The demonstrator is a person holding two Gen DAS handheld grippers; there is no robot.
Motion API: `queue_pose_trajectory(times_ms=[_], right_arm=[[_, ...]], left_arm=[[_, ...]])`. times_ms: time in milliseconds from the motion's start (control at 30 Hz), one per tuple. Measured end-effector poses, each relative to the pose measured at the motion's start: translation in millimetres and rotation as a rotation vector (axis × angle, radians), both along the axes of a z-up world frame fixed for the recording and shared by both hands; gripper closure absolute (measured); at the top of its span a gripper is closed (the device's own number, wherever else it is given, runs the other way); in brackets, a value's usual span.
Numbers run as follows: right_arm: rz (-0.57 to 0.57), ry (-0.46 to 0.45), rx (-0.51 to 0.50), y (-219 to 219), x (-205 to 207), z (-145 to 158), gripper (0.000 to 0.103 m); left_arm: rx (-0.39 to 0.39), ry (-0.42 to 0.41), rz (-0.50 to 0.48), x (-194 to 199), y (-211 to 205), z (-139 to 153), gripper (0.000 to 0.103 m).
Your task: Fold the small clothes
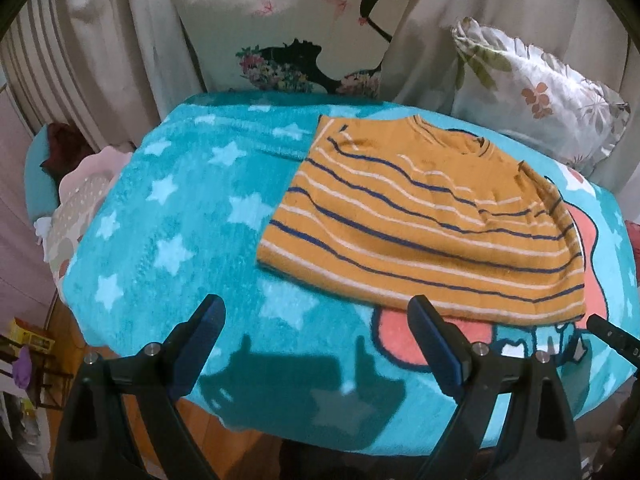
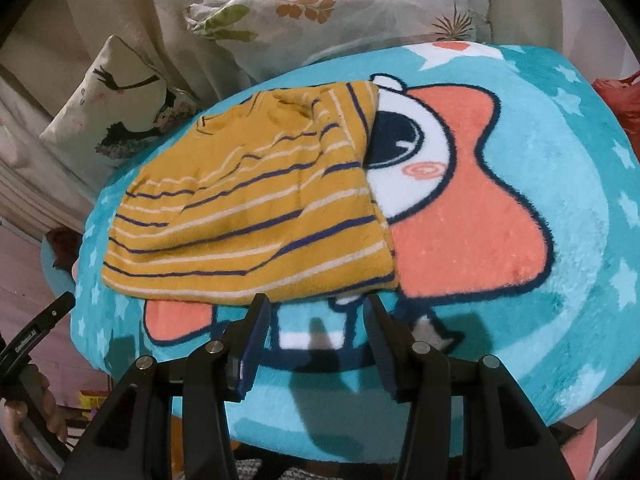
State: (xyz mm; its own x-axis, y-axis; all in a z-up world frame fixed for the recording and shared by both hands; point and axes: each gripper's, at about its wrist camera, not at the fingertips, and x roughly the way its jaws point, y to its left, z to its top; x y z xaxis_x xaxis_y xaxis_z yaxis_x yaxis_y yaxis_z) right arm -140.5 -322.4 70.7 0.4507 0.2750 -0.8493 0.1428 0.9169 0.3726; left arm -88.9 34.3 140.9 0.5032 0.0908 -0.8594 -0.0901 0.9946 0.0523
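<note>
A mustard shirt with navy and white stripes [image 1: 420, 220] lies flat on a teal star blanket [image 1: 180, 220], collar at the far side and sleeves folded in. My left gripper [image 1: 316, 302] hovers open over the blanket near the shirt's near-left hem, nothing between its fingers. The other gripper's finger [image 1: 608, 336] pokes in at the right edge. In the right wrist view the shirt [image 2: 248, 208] partly covers the blanket's [image 2: 560, 300] cartoon figure. My right gripper [image 2: 318, 300] is open just short of the near hem, holding nothing. The left gripper's finger [image 2: 40, 328] and a hand [image 2: 48, 412] show at lower left.
A printed cushion [image 1: 292, 28] and a leaf-patterned pillow [image 1: 536, 92] lean on beige curtains behind the blanket. More bedding [image 1: 80, 208] lies at the left edge. Wooden floor [image 1: 240, 452] shows below the blanket's near edge. A red item [image 2: 620, 96] sits at the far right.
</note>
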Motion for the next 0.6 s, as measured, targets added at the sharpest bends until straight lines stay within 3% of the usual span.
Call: queue_pose_trajectory(times_ms=[333, 600], right_arm=[[0.015, 0.015, -0.023, 39.2, 18.7, 1.9, 0.05], [0.093, 0.015, -0.054, 132.0, 75.6, 12.1, 0.05]], left_arm=[[-0.06, 0.046, 0.002, 36.8, 46.4, -17.6, 0.011], [-0.163, 0.096, -0.024, 80.9, 115.1, -31.5, 0.011]])
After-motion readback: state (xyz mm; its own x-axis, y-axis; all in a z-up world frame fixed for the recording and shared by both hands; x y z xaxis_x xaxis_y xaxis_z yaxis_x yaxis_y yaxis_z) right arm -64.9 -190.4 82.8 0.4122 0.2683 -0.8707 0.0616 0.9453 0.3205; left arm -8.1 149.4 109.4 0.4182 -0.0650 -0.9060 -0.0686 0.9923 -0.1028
